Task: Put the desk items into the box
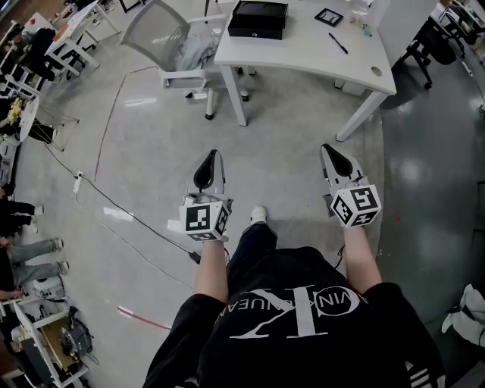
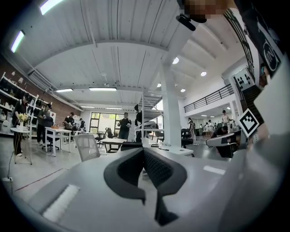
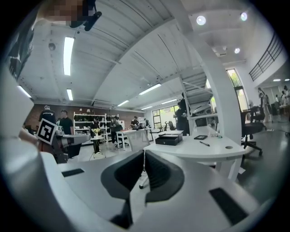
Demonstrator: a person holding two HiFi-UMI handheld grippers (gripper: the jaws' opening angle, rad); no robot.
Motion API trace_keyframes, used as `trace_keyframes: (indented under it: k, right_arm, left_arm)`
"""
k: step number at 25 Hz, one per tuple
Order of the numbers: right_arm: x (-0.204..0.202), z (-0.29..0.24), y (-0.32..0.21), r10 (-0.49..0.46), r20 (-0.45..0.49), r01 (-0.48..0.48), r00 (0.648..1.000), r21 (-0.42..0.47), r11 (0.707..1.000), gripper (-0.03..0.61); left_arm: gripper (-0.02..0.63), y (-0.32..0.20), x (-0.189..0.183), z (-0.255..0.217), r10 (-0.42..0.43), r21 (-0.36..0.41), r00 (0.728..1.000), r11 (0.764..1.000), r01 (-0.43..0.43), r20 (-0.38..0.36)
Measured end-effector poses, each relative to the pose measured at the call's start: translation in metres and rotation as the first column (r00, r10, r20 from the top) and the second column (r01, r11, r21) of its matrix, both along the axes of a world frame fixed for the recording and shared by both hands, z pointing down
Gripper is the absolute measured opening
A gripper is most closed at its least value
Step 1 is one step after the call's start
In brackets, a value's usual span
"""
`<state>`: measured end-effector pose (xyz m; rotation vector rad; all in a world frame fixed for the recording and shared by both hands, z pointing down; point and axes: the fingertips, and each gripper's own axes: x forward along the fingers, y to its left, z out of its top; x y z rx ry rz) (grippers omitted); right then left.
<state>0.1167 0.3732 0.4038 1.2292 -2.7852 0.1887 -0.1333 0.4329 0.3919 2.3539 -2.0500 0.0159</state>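
We hold two grippers above the floor, well apart from the one white desk (image 1: 303,57). The left gripper (image 2: 143,152) and the right gripper (image 3: 143,154) each have their jaws pressed together with nothing between them. On the desk we count one black box (image 1: 258,19) at its left end, one pen (image 1: 338,43) right of the box, and one small flat black item (image 1: 329,16) beyond the pen toward the far edge.
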Motion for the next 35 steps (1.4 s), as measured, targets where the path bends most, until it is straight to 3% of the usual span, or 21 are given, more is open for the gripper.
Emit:
trace_keyframes:
  k: [13, 27, 35]
  right_arm:
    - [-0.029, 0.001, -0.056, 0.026, -0.023, -0.026, 0.999, -0.020, 0.999, 0.030]
    - [-0.045, 0.001, -0.116, 0.113, -0.007, -0.113, 0.994, -0.012, 0.993, 0.052]
    - [-0.036, 0.008, -0.130, 0.140, -0.015, -0.141, 0.990, -0.019, 0.990, 0.053]
  left_arm:
    - [0.011, -0.072, -0.024, -0.001, 0.055, -0.013, 0.998, 0.998, -0.055, -0.019]
    - [0.011, -0.156, -0.043, -0.002, 0.148, 0.006, 0.989, 0.989, -0.148, -0.026]
    - [0.011, -0.177, -0.030, 0.009, 0.189, -0.008, 0.981, 0.982, -0.190, -0.030]
